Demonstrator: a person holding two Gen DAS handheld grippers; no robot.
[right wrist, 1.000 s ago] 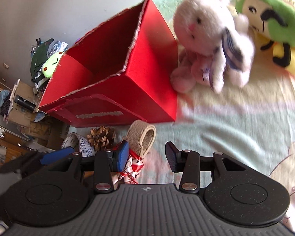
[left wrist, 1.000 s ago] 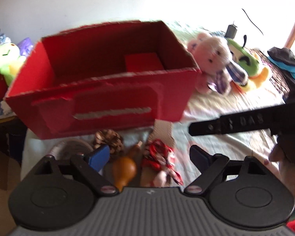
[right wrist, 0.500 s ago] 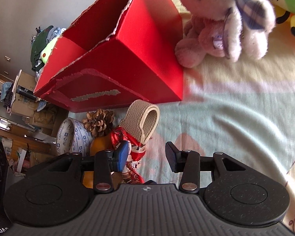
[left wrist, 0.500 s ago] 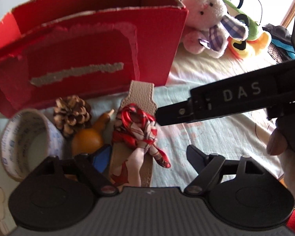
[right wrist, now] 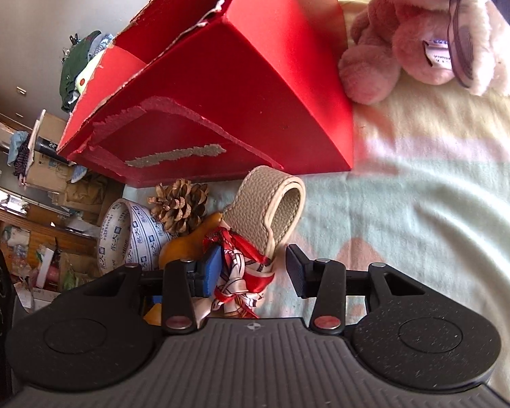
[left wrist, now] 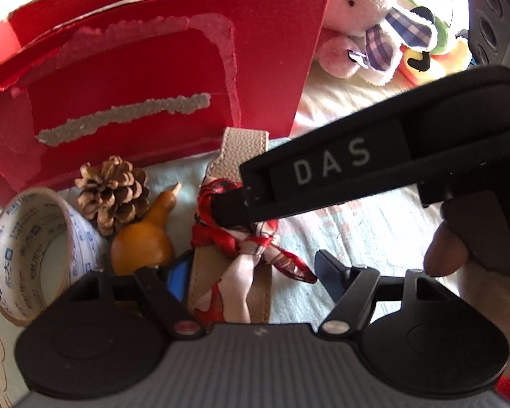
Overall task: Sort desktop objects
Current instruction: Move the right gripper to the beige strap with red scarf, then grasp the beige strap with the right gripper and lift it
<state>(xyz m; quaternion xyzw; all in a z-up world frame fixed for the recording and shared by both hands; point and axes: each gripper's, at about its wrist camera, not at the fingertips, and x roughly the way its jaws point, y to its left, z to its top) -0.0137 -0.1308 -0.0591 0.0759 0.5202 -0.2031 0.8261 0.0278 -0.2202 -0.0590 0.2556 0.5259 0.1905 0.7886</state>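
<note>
Both tongs spread wide over the clutter, nothing gripped yet.

The torn red cardboard box [left wrist: 159, 78] stands just behind; my right tongs [right wrist: 251, 268] straddle the red-and-white silk scarf [right wrist: 241, 272] knotted round the beige leather strap [right wrist: 272, 204], my left tongs [left wrist: 251, 273] released nearby. Closing may drag both, nudging the orange gourd [left wrist: 142, 241].
</note>
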